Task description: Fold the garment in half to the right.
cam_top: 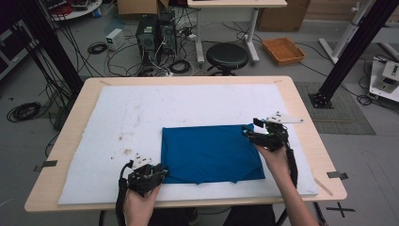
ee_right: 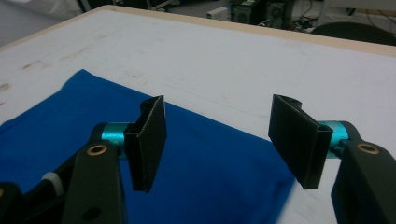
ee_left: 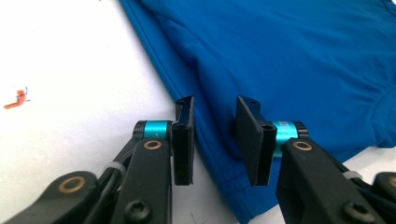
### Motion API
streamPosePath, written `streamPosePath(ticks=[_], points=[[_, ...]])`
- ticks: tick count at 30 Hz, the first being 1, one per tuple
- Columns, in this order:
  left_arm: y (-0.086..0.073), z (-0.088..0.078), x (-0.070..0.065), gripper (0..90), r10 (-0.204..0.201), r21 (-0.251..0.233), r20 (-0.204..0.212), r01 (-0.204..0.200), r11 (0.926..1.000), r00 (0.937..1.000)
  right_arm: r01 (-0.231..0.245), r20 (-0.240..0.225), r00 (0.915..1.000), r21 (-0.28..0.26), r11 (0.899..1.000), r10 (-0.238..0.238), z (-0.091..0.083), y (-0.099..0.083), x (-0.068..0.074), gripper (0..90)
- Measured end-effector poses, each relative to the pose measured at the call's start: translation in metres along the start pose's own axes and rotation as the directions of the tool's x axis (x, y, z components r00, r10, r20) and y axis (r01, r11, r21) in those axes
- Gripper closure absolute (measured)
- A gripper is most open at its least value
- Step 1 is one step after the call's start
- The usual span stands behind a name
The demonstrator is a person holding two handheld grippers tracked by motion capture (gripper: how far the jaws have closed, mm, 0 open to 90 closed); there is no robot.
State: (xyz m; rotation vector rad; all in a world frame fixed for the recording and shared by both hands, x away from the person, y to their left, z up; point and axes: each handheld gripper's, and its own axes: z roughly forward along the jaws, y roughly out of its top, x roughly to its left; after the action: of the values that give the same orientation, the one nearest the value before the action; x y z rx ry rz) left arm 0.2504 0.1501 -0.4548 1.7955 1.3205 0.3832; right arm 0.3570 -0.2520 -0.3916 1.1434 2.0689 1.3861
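A folded blue cloth (cam_top: 211, 153) lies flat on the white mat (cam_top: 188, 103), toward the near right. My left gripper (cam_top: 161, 172) sits low at the cloth's near left corner. In the left gripper view the cloth's (ee_left: 289, 51) folded edge runs between the jaws of my left gripper (ee_left: 215, 105), and a gap shows on both sides of it. My right gripper (cam_top: 249, 131) hovers over the far right corner. Its jaws stand wide apart in the right gripper view (ee_right: 219, 105), with the cloth (ee_right: 201, 172) below them and nothing pinched.
The mat covers most of a wooden table (cam_top: 303, 127). Brown stains (cam_top: 127, 150) mark the mat left of the cloth, and a small orange mark (ee_left: 16, 100) shows there too. Beyond the table stand a black stool (cam_top: 227, 55), computer towers (cam_top: 155, 30) and an orange tray (cam_top: 283, 50).
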Motion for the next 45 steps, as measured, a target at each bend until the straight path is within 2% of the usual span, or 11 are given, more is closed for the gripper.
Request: streamPosePath(ticks=[6,11,16,23,25,29,31,35,39,42,45], points=[[0.000,0.002,-0.003,81.1,0.007,0.003,0.019,-0.007,1.0000,0.9998,0.051,-0.049,0.9976,0.031,0.998,-0.049,0.035,0.014,0.031,38.7],[0.001,0.003,-0.003,83.5,0.009,0.005,0.020,-0.009,0.9999,0.9998,0.075,-0.101,0.9925,0.068,0.995,-0.068,0.068,0.028,0.056,46.3],[0.001,0.003,-0.003,84.1,0.008,0.002,0.018,-0.008,1.0000,0.9998,0.067,-0.170,0.9844,0.119,0.991,-0.046,0.109,0.042,0.080,52.3],[0.001,0.003,-0.002,84.5,0.014,0.001,0.019,-0.014,0.9999,0.9997,0.088,-0.216,0.9754,0.189,0.978,-0.046,0.163,0.049,0.115,56.8],[0.001,0.003,-0.002,84.5,0.008,0.002,0.022,-0.008,1.0000,0.9997,0.094,-0.222,0.9739,0.212,0.973,-0.046,0.178,0.049,0.124,58.1],[0.001,0.003,-0.002,84.5,0.011,0.004,0.023,-0.011,0.9999,0.9997,0.115,-0.229,0.9720,0.275,0.955,-0.051,0.206,0.048,0.142,62.3],[0.001,0.003,-0.001,84.5,0.009,0.003,0.026,-0.009,1.0000,0.9996,0.126,-0.233,0.9708,0.284,0.950,-0.060,0.217,0.047,0.152,64.0],[0.001,0.003,-0.001,84.5,0.009,0.004,0.030,-0.009,1.0000,0.9995,0.177,-0.209,0.9714,0.325,0.929,-0.112,0.234,0.046,0.171,67.7],[0.001,0.004,-0.001,84.5,0.010,0.003,0.031,-0.011,0.9999,0.9995,0.220,-0.182,0.9696,0.359,0.907,-0.163,0.245,0.044,0.179,77.2],[0.001,0.003,-0.001,84.5,0.014,0.004,0.030,-0.014,0.9999,0.9995,0.243,-0.181,0.9653,0.360,0.901,-0.188,0.248,0.042,0.180,88.3],[0.001,0.003,-0.001,84.5,0.008,0.001,0.035,-0.008,1.0000,0.9994,0.256,-0.185,0.9618,0.345,0.903,-0.202,0.246,0.044,0.180,90.0]])
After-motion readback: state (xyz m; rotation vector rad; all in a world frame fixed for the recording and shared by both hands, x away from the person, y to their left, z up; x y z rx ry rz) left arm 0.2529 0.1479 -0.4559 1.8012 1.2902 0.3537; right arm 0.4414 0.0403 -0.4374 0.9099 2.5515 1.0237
